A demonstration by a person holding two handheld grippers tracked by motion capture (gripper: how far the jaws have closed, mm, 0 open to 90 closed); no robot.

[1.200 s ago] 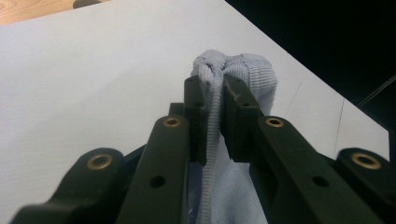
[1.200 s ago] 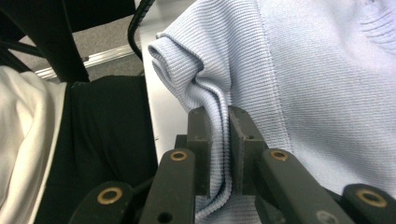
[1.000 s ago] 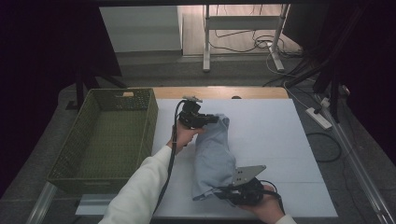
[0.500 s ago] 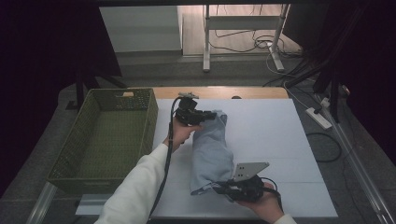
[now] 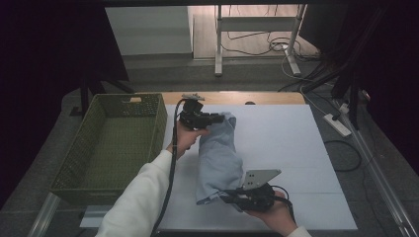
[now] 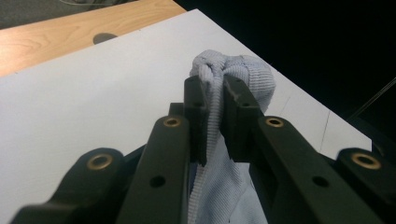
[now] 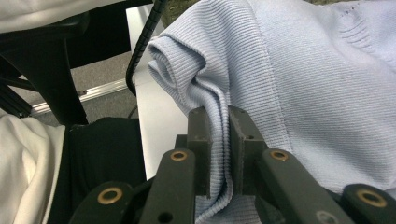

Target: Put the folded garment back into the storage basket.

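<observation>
Both grippers' fingers pinch blue knit cloth point(image 5: 217, 155) beside green basket point(image 5: 106, 148) w/ bare floor.

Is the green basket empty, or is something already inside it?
Empty: the high view shows only bare mesh inside the green basket; the blue cloth is outside, on the table.

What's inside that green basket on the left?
The green basket looks empty: its woven floor and walls show bare. The near wall hides a strip of floor behind it. The light blue garment lies outside, on the white table.
</observation>
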